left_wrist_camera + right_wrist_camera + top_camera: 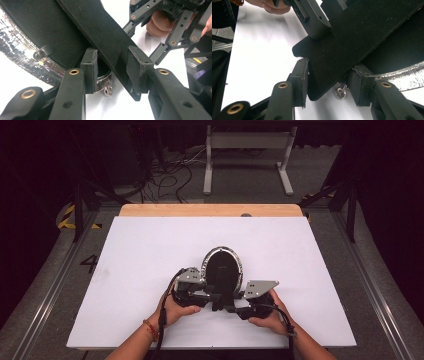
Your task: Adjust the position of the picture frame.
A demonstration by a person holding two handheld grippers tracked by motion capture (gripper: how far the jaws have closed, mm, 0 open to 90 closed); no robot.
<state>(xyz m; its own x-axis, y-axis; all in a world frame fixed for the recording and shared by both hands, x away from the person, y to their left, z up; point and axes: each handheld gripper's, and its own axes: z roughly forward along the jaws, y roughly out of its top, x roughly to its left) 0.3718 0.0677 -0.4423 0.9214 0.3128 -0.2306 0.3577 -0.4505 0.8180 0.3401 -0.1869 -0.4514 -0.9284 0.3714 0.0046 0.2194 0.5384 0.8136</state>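
Fingers (187, 310) curl above white table (140, 270), dark room

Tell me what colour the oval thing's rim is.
Shiny silver rim, around a black middle; best in the left gripper view.

Matt black strap (107, 37) on a glittery silver-rimmed oval frame (221, 268)

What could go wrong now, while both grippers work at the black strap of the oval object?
1. The left gripper takes in both the black strap and the silver rim; pulling may drag the whole oval object across the white table.
2. The strap lies slanted between the right gripper fingers; it may slip out.
3. The grippers sit very close together and might collide.
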